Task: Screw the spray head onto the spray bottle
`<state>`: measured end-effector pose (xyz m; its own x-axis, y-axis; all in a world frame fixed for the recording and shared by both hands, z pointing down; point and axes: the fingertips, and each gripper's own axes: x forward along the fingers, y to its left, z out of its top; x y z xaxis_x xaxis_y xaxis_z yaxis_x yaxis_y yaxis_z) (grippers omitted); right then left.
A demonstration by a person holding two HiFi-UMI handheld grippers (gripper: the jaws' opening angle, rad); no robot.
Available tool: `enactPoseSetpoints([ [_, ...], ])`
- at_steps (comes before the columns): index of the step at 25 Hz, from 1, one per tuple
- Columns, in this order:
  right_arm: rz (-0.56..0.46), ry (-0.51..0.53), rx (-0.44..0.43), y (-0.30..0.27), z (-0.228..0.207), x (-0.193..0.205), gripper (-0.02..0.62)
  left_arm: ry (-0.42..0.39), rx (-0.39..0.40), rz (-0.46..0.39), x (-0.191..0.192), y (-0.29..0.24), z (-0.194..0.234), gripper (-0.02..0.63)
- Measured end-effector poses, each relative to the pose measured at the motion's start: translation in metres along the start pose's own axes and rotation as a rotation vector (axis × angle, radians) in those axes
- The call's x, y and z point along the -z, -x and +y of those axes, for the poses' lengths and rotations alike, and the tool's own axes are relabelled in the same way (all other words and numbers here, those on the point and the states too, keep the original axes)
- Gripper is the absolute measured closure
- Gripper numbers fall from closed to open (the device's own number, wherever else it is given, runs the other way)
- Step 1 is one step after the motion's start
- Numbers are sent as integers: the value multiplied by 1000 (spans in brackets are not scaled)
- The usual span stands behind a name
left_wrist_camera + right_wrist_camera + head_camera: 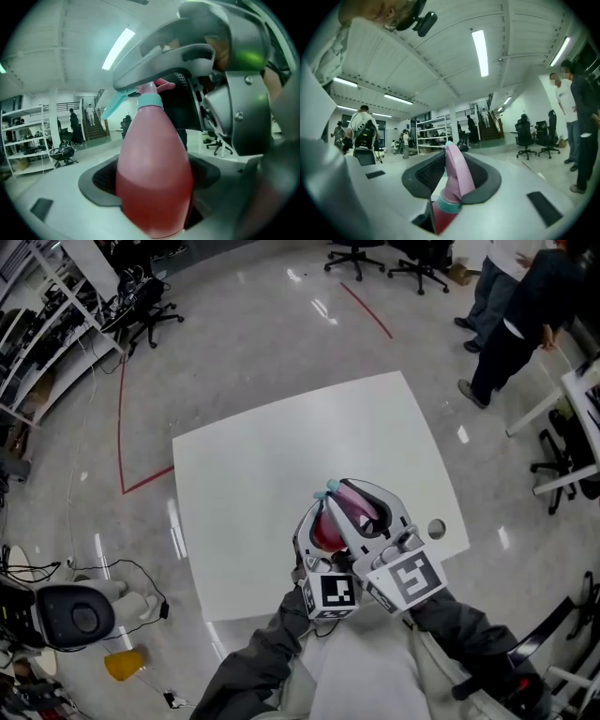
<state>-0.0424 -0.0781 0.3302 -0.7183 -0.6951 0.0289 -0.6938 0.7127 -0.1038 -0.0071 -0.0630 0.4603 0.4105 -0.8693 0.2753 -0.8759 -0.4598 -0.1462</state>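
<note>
A pink spray bottle [327, 529] with red liquid is held above the near edge of the white table [272, 456], tipped away from me. My left gripper [317, 532] is shut on its wide body [154, 183], one pad on each side. The pink spray head [364, 503] sits on the neck over a teal collar [150, 100], with the teal nozzle [332, 487] at the far end. My right gripper [373, 512] is shut on that spray head [457, 172]. In the right gripper view the collar [448, 205] lies just below the pads.
A small grey round object [436, 529] lies near the table's right front corner. People [511, 320] stand at the far right beside office chairs [356, 254]. Shelving [47, 324] lines the left. A yellow object [124, 664] sits on the floor at lower left.
</note>
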Motion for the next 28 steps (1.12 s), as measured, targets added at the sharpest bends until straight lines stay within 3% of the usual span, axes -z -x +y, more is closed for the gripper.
enactPoseSetpoints([
  [6, 91, 1, 73, 22, -18, 7, 508, 27, 26, 27, -3, 0, -34, 183],
  [9, 130, -14, 76, 35, -20, 22, 509, -10, 46, 37, 7, 1, -49, 184],
  [14, 171, 1, 26, 34, -20, 58, 517, -46, 42, 22, 40, -10, -52, 184],
  [19, 91, 52, -79, 36, -18, 74, 532, -103, 98, -59, 62, -17, -55, 183],
  [24, 55, -125, -177, 33, -23, 87, 532, -182, 29, -116, 68, -1, -44, 183],
  [28, 22, -363, -258, 40, -40, 79, 533, -225, -70, -254, 33, 29, -48, 183],
])
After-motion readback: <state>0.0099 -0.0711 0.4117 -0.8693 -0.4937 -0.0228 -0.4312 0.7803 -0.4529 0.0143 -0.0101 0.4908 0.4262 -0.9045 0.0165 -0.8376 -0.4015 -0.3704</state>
